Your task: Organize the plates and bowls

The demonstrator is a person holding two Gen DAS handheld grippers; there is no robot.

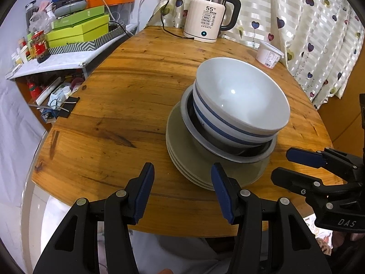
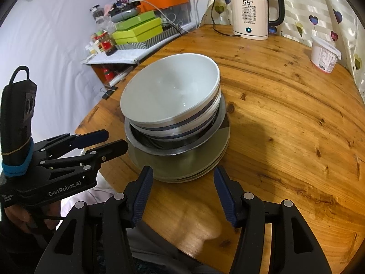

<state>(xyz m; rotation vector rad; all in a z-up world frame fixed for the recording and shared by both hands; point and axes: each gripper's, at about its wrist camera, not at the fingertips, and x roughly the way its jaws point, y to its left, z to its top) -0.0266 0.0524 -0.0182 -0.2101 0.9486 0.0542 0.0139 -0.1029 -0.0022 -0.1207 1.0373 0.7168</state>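
Your left tool (image 1: 182,191) hangs tilted down over the round wooden counter (image 1: 127,105), jaws wide, nothing between them. Right of it stands the upright stack: white blue-banded ceramic bowls (image 1: 241,100), mouths up, nested in a grey metal pan (image 1: 228,153) on grey-green round plates (image 1: 182,159); the pan's inside is mostly hidden. Your right tool (image 2: 183,191) likewise gapes empty, just before the plates.

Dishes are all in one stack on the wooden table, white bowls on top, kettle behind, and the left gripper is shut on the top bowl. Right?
Not quite. The left gripper holds nothing: the left wrist view shows its jaws open and empty, short of the stack. The rest stands: one stack on the wooden table, white bowls on top, kettle behind.
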